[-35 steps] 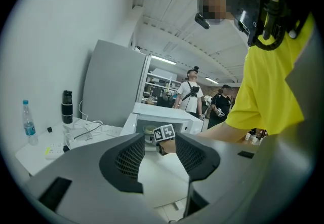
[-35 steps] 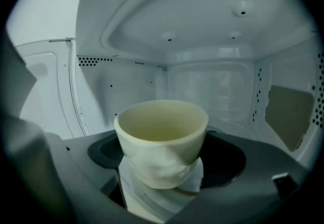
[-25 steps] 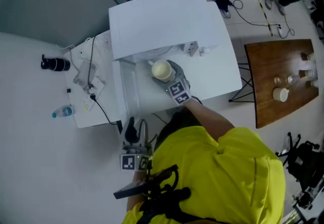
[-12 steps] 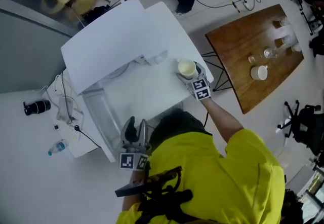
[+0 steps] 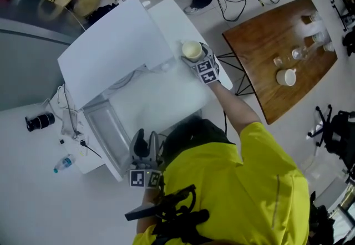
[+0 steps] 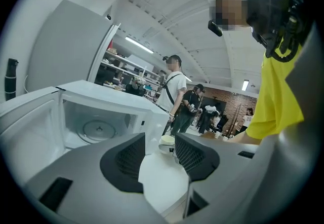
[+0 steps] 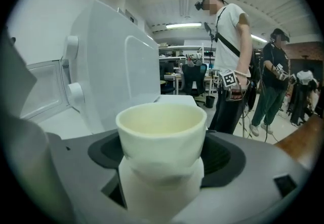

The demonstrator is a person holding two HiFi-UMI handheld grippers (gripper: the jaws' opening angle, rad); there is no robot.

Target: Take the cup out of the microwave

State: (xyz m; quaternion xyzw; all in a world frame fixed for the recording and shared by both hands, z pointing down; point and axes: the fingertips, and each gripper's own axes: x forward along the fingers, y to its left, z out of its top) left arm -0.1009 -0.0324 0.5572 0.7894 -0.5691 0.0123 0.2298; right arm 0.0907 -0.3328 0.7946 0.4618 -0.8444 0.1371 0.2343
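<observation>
Cup (image 7: 161,129) in wide right tongs (image 7: 163,162), seemingly snug

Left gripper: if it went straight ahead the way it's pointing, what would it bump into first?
Probably the white table top, just ahead of the left gripper and its open jaws. The cup lines up farther along, but depth is hard to judge.

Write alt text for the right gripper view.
A cream cup stands upright, clamped between the two jaws of the right gripper, filling the foreground. Behind it at left is the white microwave, its door open; people stand in the room at right.
</observation>
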